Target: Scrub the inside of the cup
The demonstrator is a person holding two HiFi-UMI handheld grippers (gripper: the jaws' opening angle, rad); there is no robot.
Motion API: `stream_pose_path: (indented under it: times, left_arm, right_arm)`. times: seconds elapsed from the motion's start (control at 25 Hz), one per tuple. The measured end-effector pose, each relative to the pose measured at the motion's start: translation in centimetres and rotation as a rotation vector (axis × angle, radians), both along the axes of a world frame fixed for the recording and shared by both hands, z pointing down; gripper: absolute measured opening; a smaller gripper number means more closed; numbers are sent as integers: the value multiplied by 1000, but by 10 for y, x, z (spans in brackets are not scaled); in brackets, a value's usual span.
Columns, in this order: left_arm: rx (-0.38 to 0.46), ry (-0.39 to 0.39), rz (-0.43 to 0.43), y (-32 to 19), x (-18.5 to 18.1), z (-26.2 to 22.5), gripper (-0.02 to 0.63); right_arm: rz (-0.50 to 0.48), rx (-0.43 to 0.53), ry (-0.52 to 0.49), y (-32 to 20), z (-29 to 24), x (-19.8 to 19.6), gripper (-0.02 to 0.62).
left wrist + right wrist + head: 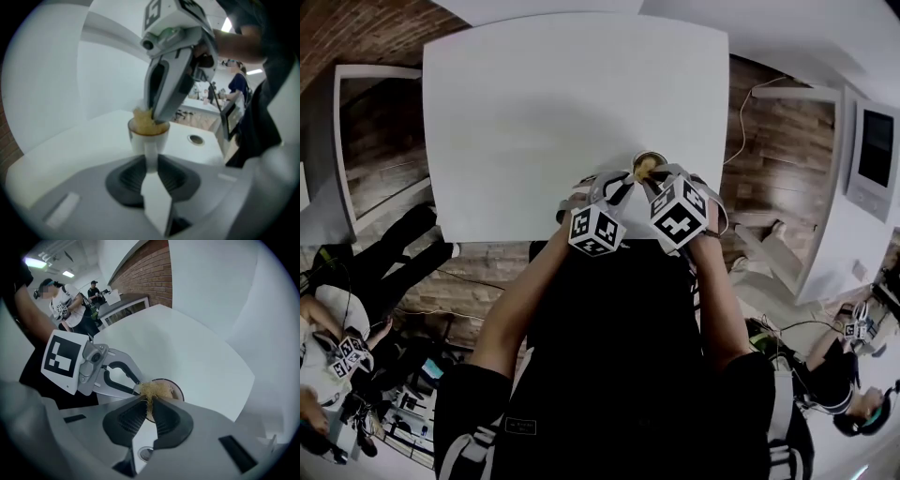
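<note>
Grey jaws of the left hand-held gripper are clamped on the white cup, gripping what looks like its handle on the near side. The right hand-held gripper is pinched tight on a straw-coloured scrub pad and points steeply down. The cup is upright, mouth up, long axis vertical, at twelve o'clock from both hands, over the near edge of the white table. The scrub pad sits in the mouth, entering from about five o'clock in the head view. I judge the scrubbing calls for strokes along that vertical axis. No brand or legible writing shows, only black-and-white square markers on the cubes.
</note>
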State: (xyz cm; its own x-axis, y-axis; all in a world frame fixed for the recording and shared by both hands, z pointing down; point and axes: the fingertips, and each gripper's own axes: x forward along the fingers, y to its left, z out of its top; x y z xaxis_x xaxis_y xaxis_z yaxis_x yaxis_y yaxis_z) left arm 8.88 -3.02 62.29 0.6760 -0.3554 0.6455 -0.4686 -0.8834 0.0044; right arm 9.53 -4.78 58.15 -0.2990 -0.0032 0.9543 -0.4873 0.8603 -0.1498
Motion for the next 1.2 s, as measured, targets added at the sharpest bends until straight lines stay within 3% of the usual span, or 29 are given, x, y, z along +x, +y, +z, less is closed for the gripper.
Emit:
stream_pose_path:
  times: [0.32,0.72,1.0,1.2]
  left_arm:
    - [-14,-12,21,0,-3,3,74]
    - [-30,-13,9,0,-18,-6,121]
    - [16,64,-177,-18,-73,-56,124]
    - [170,163,-316,-35,-104,-127,66]
  right_arm:
    - [51,58,-69,2,-40,-1,34]
    - [324,295,-281,-17,-99,20,34]
    - [486,541,-555,-29,-152,16,34]
    - [523,722,-692,-30,-198,2,34]
